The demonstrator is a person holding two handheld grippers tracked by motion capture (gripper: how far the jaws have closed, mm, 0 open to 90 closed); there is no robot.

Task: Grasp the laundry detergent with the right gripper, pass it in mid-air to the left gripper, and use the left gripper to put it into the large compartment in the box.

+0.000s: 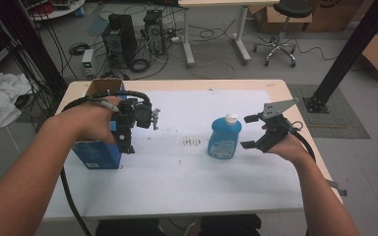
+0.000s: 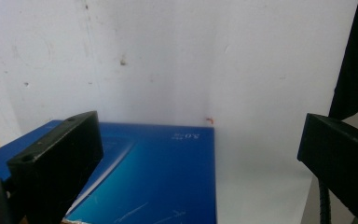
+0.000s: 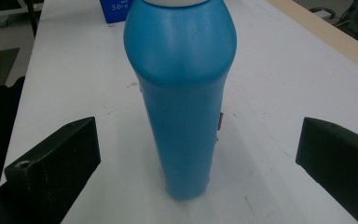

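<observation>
So this looks like the reach-in step: on the white table point(image 1: 177, 182) the blue box point(image 1: 98, 156) stands at the left edge with the left gripper point(image 1: 126, 143) hanging over it, jaws wide and holding nothing, box under the left jaw. The blue bottle point(image 1: 225, 136) stands upright mid-table, and the right gripper point(image 1: 248, 132) sits just beside it, 2 jaws spread wide, bottle lined up between them but not touching. Next move, I'd guess, is easing forward and squeezing the bottle's body.
</observation>
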